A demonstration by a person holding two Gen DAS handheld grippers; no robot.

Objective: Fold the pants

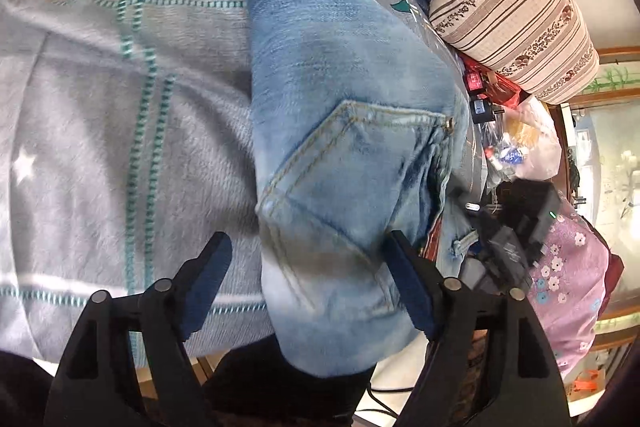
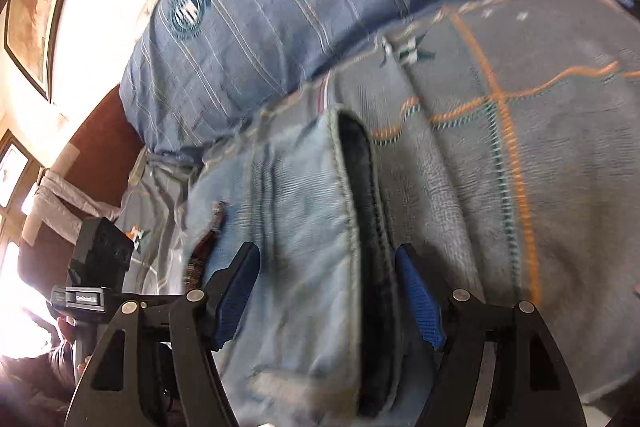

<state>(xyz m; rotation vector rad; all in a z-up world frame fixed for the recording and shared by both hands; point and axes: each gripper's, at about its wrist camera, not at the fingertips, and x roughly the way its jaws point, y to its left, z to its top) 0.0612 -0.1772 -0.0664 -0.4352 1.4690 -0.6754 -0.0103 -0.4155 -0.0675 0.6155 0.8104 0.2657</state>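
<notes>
Seen from the left wrist first: light-blue denim pants [image 1: 344, 131], folded lengthwise, back pocket up, running from frame centre top to the bottom edge over a grey fleece blanket with teal and orange stitched lines [image 1: 120, 115]. Left gripper [image 1: 308, 279] at the bottom, black jaws with blue pads spread apart, straddling the denim's near end, not pressing on it. Striped beige quilted cushion [image 1: 516, 3] at upper right; right gripper [image 1: 516, 239] blurred at right edge.

Next, from the right wrist: pants [image 2: 296, 219] centre to bottom, dark inner lining showing along a seam. Right gripper [image 2: 328, 291] with jaws apart, denim between, pads not clamped. Blue striped pillow [image 2: 260, 27] at upper centre.
</notes>
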